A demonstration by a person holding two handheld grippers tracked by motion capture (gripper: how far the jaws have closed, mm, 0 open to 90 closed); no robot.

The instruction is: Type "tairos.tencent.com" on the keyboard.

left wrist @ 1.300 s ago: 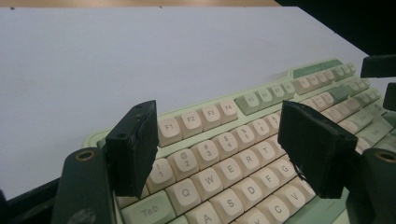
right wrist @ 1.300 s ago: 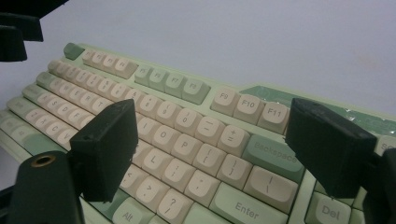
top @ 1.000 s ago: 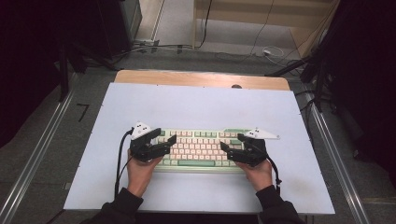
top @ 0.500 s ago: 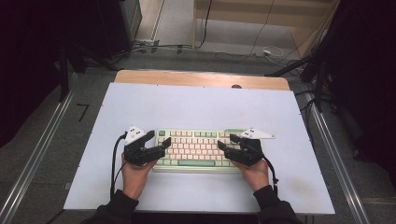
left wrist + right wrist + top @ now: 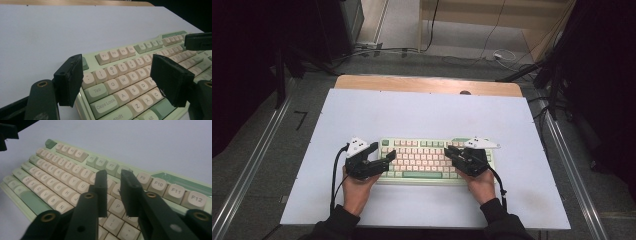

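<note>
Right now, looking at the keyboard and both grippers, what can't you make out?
- Right gripper: jaws have just been closing, a narrow gap left; whether a tip touches a key is hidden behind them, right gripper view.
- Keyboard: legends too small, high view; both ends covered by the grippers.
- Left gripper: jaws wide; keyboard's right end cut off by the frame edge, left gripper view.

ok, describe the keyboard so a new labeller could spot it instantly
Start at the white table. Near its front edge, between the left gripper and the right gripper, lies the keyboard. It has a pale green case with cream keys and green accent keys, the one coloured thing on that surface.
</note>
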